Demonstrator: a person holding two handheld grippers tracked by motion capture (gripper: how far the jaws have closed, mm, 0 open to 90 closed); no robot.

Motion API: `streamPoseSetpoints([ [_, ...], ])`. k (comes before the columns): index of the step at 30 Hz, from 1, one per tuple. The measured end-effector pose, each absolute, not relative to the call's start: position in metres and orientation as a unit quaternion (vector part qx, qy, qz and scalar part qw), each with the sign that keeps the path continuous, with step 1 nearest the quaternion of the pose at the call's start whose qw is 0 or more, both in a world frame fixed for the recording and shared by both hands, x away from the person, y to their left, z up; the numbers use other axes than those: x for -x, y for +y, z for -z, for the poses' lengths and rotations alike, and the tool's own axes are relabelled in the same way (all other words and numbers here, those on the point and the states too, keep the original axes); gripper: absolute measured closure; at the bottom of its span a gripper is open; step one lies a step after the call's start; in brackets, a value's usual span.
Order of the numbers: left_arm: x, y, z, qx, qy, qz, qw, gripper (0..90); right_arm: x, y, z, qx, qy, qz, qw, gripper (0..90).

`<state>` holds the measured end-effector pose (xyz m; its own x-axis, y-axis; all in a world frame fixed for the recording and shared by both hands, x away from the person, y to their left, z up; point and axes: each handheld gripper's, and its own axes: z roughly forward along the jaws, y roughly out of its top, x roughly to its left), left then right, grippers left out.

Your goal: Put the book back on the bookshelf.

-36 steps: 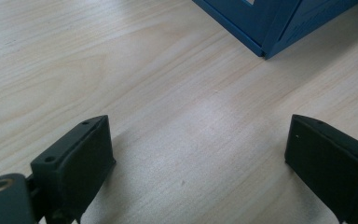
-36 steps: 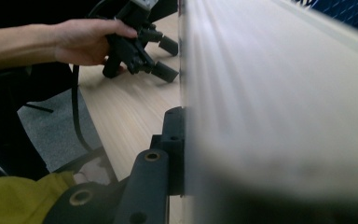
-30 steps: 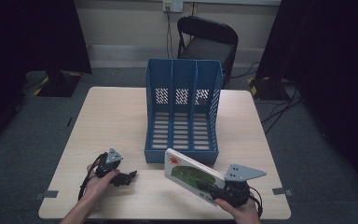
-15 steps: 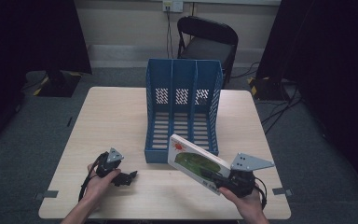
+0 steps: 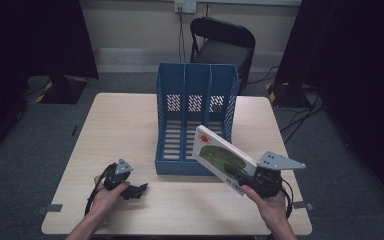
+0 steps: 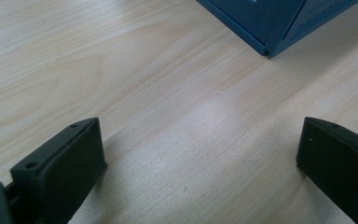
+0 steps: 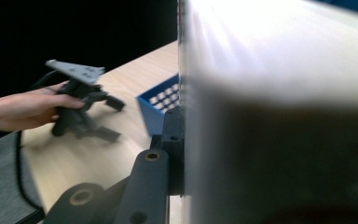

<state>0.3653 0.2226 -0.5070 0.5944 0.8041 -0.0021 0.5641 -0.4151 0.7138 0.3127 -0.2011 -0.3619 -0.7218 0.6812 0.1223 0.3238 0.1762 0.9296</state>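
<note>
Worktop (image 5: 130, 120): pale wood, carrying everything in hand; grey carpet lay around it; a black folding chair (image 5: 223, 44) stood beyond its far edge, with cables trailing from a wall socket behind.
File rack (image 5: 195, 120): blue, three compartments with slotted floors and perforated back walls, standing mid-worktop with its open front toward the person; its near edge lay between the two grippers; in the left gripper view a bottom corner of it (image 6: 265, 46) showed at the top of the frame.
Book (image 5: 222, 159): thin, white-edged with a green cover and a red mark near its far corner; it was lifted off the worktop, tilted, its far corner over the front of the rack's right-hand compartment; in the right gripper view it (image 7: 279, 112) stood close to the lens as a blurred pale slab, hiding the right half of that frame.
Right gripper (image 5: 240, 176): in the person's right hand at the near right of the worktop; fingers clamped on the book's near end; one black finger (image 7: 175, 140) pressed against the book's face.
Left gripper (image 5: 139, 190): resting low at the near left, well apart from the book; fingers (image 6: 60, 168) spread wide over bare wood with nothing between them; the right gripper view showed it (image 7: 109, 119) side-on in a hand, its grey plate uppermost.
</note>
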Motion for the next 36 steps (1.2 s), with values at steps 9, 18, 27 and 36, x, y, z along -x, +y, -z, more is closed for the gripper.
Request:
streamPoseSetpoints([
  [9, -0.365, 0.223, 0.507, -0.823, 0.415, -0.173, 0.346, 0.2, -0.329, -0.215, 0.356, -0.378, 0.734, -0.528, 0.198, 76.7],
  [18, -0.365, 0.223, 0.507, -0.823, 0.415, -0.173, 0.346, 0.2, -0.351, -0.217, 0.36, -0.43, 0.703, -0.521, 0.221, 76.7],
  [27, -0.365, 0.223, 0.507, -0.823, 0.416, -0.173, 0.346, 0.2, -0.371, -0.197, 0.366, -0.469, 0.689, -0.494, 0.249, 76.7],
  [36, -0.365, 0.223, 0.507, -0.824, 0.414, -0.174, 0.345, 0.2, -0.389, -0.177, 0.37, -0.488, 0.684, -0.47, 0.271, 76.7],
])
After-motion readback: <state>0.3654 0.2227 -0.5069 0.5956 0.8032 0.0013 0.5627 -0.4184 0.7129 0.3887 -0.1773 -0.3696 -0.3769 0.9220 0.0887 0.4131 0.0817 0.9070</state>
